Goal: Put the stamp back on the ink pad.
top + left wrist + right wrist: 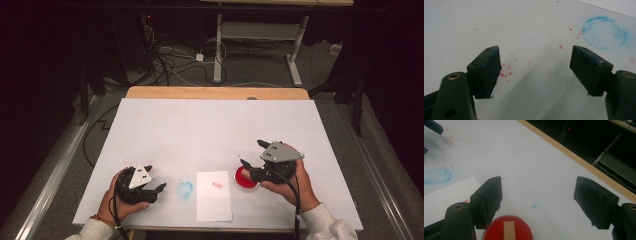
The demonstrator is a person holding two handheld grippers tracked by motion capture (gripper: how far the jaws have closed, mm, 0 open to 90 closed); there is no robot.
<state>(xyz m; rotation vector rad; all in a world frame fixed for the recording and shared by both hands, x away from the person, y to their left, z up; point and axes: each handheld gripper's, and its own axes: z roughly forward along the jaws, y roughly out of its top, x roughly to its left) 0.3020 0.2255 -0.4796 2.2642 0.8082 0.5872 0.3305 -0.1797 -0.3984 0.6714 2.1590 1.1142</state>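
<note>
A round red disc (pixel 246 179) with a tan strip across its top (pixel 509 228) lies on the white table cover, just under my right gripper (pixel 252 154). That gripper's jaws stand wide apart (pixel 537 182), above the disc and not touching it. Left of the disc lies a small white sheet of paper (pixel 214 195) with a red smear (pixel 217 185) on it. My left gripper (pixel 156 179) rests near the front left, open and empty (pixel 535 53). A blue ring stain (pixel 185 189) lies between it and the paper, also in the gripper views (pixel 605 32) (pixel 436 176).
Red specks (pixel 505 71) dot the white cover (pixel 215 125) around the left gripper. A wooden table edge (pixel 215 92) runs along the far side. Beyond it are floor cables (pixel 165 62) and a desk's white legs (pixel 218 50).
</note>
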